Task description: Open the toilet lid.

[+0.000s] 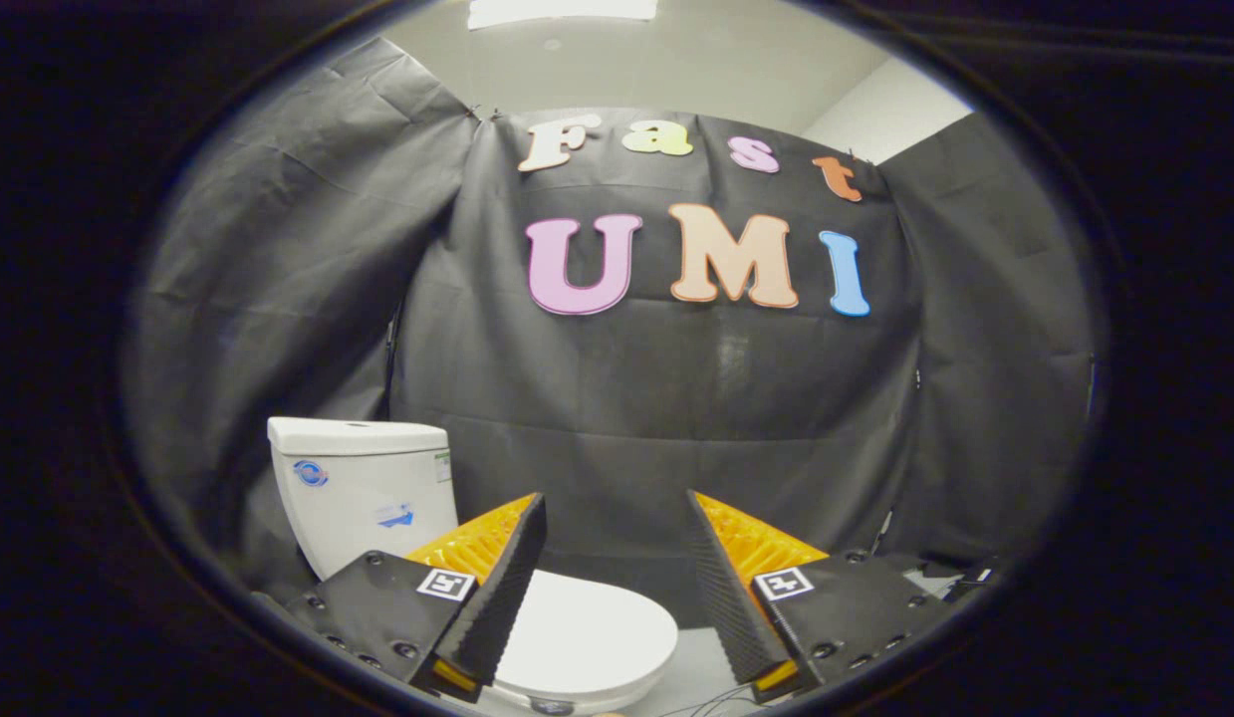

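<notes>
Two fingers of my claw (pixel 617 518) stand apart, gripping nothing. The closed toilet lid (pixel 587 637) lies between and below them; the cistern (pixel 363 488) rises at ten o'clock.

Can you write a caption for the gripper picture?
Open gripper hovers above the closed toilet lid, with the tank beyond its fingers.

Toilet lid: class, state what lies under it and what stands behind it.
The toilet lid lies closed, so the seat and bowl beneath are covered. Behind it stands the white tank, against the black cloth wall. The open gripper hangs above the lid, touching nothing.
</notes>
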A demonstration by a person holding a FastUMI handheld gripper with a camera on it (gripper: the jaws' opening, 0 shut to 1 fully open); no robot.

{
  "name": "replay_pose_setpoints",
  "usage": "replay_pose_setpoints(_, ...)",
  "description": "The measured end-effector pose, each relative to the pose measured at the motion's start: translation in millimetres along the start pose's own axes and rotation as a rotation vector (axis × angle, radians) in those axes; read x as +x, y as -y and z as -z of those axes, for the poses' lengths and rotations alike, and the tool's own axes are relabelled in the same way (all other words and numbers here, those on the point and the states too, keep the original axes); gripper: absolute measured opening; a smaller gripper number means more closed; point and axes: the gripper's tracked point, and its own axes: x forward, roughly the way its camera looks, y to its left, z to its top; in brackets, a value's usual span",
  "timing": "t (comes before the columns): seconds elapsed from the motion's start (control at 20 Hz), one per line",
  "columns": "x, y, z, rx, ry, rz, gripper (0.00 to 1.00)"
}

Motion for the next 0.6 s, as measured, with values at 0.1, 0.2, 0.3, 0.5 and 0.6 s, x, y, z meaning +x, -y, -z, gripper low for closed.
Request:
replay_pose_setpoints(0.1, 0, -11, 0, -0.034, 0.001, 0.030, 0.85)
replay_pose_setpoints(0.2, 0, -27, -8, -0.044, 0.036, 0.037, 0.85)
replay_pose_setpoints(0.3, 0, -37, -16, -0.043, 0.063, 0.051, 0.84)
replay_pose_setpoints(0.5, -5, -61, -28, -0.027, 0.106, 0.026, 0.83)
replay_pose_setpoints(0.6, -10, -69, -29, -0.016, 0.098, 0.015, 0.82)
